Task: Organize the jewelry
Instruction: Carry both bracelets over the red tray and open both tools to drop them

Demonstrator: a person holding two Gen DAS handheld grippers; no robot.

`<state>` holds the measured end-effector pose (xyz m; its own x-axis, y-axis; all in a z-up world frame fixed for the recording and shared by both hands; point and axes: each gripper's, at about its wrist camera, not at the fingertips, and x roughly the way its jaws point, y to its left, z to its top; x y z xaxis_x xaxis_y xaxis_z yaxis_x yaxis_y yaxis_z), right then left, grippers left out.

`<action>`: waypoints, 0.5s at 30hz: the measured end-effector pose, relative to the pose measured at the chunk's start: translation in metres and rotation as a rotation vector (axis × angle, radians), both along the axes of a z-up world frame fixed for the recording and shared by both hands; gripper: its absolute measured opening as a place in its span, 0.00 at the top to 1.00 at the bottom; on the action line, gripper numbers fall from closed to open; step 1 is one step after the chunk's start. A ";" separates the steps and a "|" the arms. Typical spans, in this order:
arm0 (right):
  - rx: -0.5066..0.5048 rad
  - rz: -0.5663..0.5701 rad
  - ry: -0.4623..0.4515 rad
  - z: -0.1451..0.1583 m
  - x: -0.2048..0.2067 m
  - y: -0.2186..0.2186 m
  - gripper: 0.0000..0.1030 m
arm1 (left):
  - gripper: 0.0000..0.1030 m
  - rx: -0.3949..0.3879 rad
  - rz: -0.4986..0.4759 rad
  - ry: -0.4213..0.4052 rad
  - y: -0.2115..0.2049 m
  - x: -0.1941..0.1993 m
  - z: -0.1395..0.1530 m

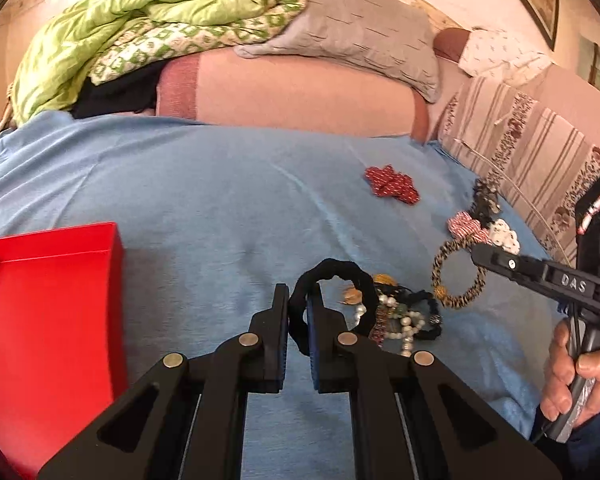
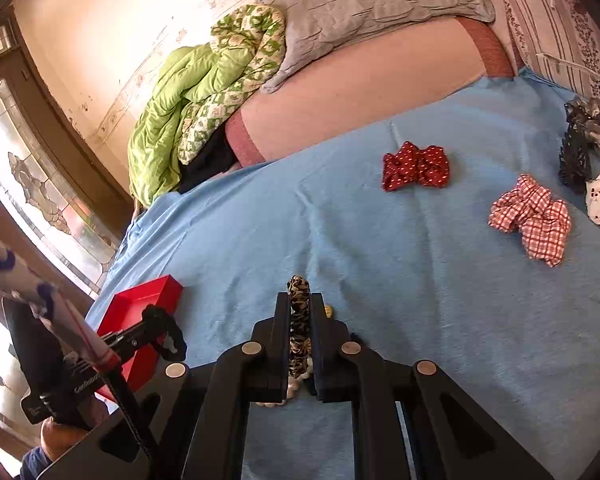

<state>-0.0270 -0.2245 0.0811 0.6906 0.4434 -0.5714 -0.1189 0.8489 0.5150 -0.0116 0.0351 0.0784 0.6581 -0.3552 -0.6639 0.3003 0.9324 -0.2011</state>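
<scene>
Both grippers are being held pinched, left gripper (image 1: pixel 297 312) on a black scrunchie (image 1: pixel 332 280) at lower centre, right gripper (image 2: pixel 300 320) on a leopard scrunchie (image 2: pixel 299 320), best carried level to the red box (image 1: pixel 52 280) at left.

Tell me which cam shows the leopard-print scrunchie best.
Left wrist view: the leopard-print scrunchie shows as a full ring, side-on, pinched at its edge by the right gripper above the blue sheet. The right wrist view sees it only edge-on, as a narrow strip between that gripper's fingers.
</scene>
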 end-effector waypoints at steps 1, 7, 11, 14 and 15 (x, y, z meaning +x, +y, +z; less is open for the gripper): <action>0.002 0.006 0.000 0.000 0.000 0.003 0.90 | 0.92 -0.001 0.004 -0.002 0.002 -0.001 0.000; 0.003 0.044 -0.013 0.006 -0.005 0.025 0.90 | 0.92 0.025 0.040 -0.036 0.012 -0.011 0.007; 0.011 0.092 -0.023 0.012 -0.010 0.049 0.90 | 0.92 0.026 0.086 -0.038 0.029 -0.021 0.016; 0.023 0.140 -0.021 0.018 -0.010 0.072 0.90 | 0.92 0.023 0.140 -0.047 0.048 -0.025 0.025; 0.015 0.155 -0.024 0.020 -0.010 0.081 0.90 | 0.92 0.031 0.158 -0.051 0.055 -0.026 0.026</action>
